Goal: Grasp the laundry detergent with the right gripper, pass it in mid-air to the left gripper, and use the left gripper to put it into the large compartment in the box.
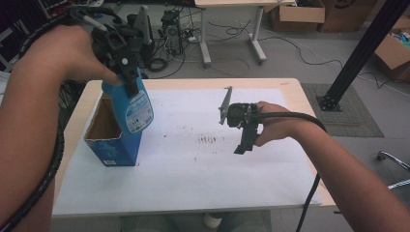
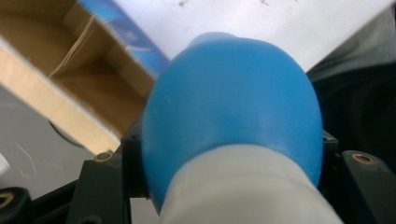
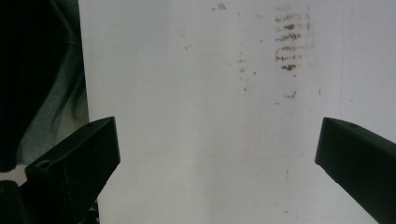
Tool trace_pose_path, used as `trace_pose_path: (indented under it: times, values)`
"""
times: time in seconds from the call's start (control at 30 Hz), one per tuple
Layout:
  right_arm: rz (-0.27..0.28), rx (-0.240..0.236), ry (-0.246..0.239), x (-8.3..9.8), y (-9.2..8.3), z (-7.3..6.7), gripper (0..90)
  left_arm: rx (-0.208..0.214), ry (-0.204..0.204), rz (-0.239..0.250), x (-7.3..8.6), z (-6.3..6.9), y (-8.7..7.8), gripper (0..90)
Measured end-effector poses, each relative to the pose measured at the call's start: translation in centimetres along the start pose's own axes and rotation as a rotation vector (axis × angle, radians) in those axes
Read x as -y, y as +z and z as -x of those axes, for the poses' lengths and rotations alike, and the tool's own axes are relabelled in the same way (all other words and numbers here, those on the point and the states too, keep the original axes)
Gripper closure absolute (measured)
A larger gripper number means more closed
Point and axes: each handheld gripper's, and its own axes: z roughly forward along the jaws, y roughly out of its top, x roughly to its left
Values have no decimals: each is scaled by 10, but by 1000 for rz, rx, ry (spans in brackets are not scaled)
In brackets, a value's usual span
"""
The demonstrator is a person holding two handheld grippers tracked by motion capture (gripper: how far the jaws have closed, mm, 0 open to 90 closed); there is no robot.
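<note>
My left gripper (image 1: 128,77) is shut on the top of a blue bottle (image 1: 137,108) with a white label, holding it tilted in the air over the right rim of an open blue cardboard box (image 1: 112,150). In the left gripper view the blue bottle (image 2: 233,107) bulges up close between the jaws, its white neck toward the camera, and the brown inside of the box (image 2: 70,70) lies to its left. My right gripper (image 1: 244,145) hangs over the middle of the white sheet (image 1: 193,183). The right gripper (image 3: 217,144) is open, its jaws wide apart with nothing between them.
The white sheet covers a wooden table (image 1: 290,84) and bears brown smudges (image 3: 287,42) near its middle. Behind the table, the floor holds a desk's legs (image 1: 205,38), cables and cardboard boxes (image 1: 297,14). A black post (image 1: 367,48) rises at the right.
</note>
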Motion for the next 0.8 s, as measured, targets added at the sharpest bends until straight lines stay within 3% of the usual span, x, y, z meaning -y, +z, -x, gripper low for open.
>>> trace_pose_path:
  times: [0.07, 0.1, 0.13, 0.23, 0.27, 0.3, 0.33, 0.37, 0.4, 0.5, 0.53, 0.8]
  values:
    - [-5, -1, 0, 2, -2, -1, 0, 15, -80, -6, 3, -8, -4, 384]
    - [-11, -4, 0, 4, -3, -1, 0, 30, -150, -1, 6, -17, -8, 384]
    - [-16, -3, -2, 5, -3, -1, 0, 30, -150, -1, 6, -17, -8, 384]
    - [-23, 1, -2, 8, -3, -2, 0, 42, -275, 16, 13, -33, -13, 384]
    - [-24, -1, -2, 9, -3, -2, 0, 38, -302, 18, 14, -37, -14, 384]
    - [-24, -1, -2, 9, -3, -2, 0, 38, -302, 18, 14, -37, -14, 384]
    - [-25, 0, -2, 11, -3, -2, 0, 33, -360, 28, 17, -45, -14, 385]
    - [-25, 0, -2, 11, -3, -2, 0, 33, -360, 28, 17, -45, -14, 385]
    - [-28, 0, 4, 12, -4, -3, 0, 33, -422, 43, 19, -51, -13, 384]
    - [-27, 1, 1, 14, -4, -3, 0, 34, -455, 46, 21, -58, -11, 384]
    - [-26, 2, 4, 15, -5, -3, 0, 38, -486, 56, 23, -64, -9, 385]
    - [-22, -6, 24, 19, -2, -2, 0, 25, -552, 48, 26, -82, 8, 384]
